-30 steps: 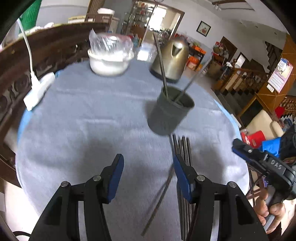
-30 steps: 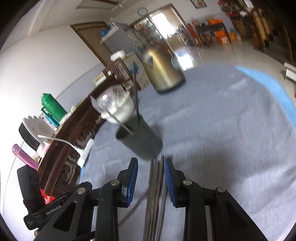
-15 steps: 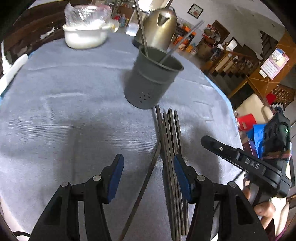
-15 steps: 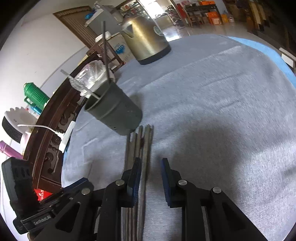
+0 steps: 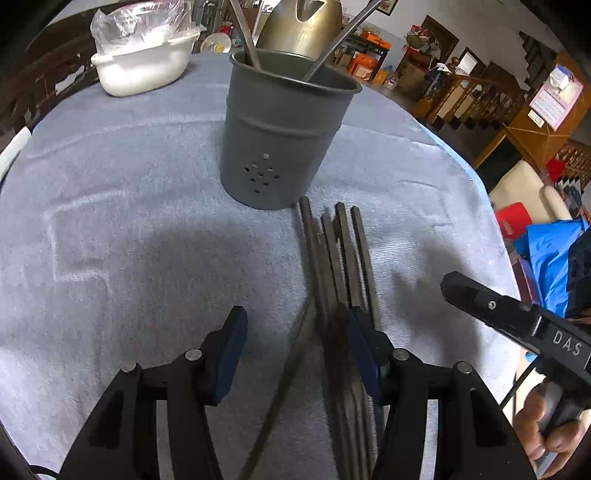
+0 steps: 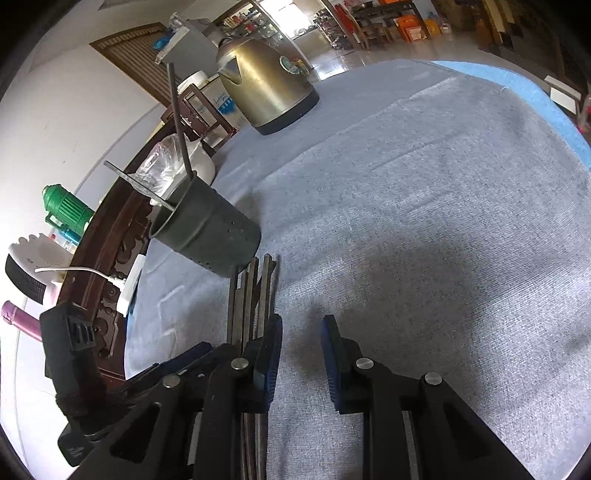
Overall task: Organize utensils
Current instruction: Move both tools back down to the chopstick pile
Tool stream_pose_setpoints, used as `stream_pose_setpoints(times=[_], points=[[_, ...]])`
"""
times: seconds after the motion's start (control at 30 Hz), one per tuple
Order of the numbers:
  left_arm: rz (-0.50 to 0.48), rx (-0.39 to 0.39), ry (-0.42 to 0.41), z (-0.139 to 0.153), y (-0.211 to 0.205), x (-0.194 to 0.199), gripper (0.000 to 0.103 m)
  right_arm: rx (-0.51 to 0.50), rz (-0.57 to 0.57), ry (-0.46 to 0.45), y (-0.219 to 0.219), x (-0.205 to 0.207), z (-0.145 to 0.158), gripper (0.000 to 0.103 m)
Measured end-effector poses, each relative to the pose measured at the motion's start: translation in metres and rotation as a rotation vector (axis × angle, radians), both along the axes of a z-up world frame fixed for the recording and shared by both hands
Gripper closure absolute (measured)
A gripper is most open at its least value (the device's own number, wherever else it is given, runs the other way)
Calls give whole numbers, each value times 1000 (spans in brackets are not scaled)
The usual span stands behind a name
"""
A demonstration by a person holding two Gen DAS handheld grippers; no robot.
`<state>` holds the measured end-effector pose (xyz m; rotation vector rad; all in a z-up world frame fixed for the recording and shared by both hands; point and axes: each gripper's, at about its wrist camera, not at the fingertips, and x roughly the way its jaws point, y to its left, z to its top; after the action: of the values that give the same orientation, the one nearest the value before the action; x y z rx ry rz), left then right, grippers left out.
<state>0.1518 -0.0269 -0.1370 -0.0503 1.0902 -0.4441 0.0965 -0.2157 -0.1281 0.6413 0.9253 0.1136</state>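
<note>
A dark grey perforated utensil holder (image 5: pixel 284 125) stands upright on the grey cloth with two metal chopsticks (image 5: pixel 332 33) leaning in it. It also shows in the right wrist view (image 6: pixel 207 232). Several loose metal chopsticks (image 5: pixel 340 258) lie side by side on the cloth just in front of it, and in the right wrist view (image 6: pixel 251 291). My left gripper (image 5: pixel 297 328) is open low over their near ends, one slanted chopstick between its fingers. My right gripper (image 6: pixel 301 328) is open and empty, just right of the bundle, with its left finger over the outer sticks.
A brass electric kettle (image 6: pixel 266 85) and a white bowl covered in plastic (image 5: pixel 142 62) stand at the far side of the round table (image 6: pixel 480 155). A carved wooden sideboard (image 6: pixel 110 251) with a green flask and a power strip runs along the left. The table edge drops off at the right.
Both grippers have come forward and down toward the loose chopsticks. The right gripper has shifted right, so the bundle is no longer between its fingers, and its jaws stand wider apart.
</note>
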Motion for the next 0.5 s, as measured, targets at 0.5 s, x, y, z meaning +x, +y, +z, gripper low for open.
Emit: stream_pose_setpoints(times=[0.5], points=[[112, -34, 16, 9, 83, -1, 49, -38, 91, 42, 34, 39, 1, 78]])
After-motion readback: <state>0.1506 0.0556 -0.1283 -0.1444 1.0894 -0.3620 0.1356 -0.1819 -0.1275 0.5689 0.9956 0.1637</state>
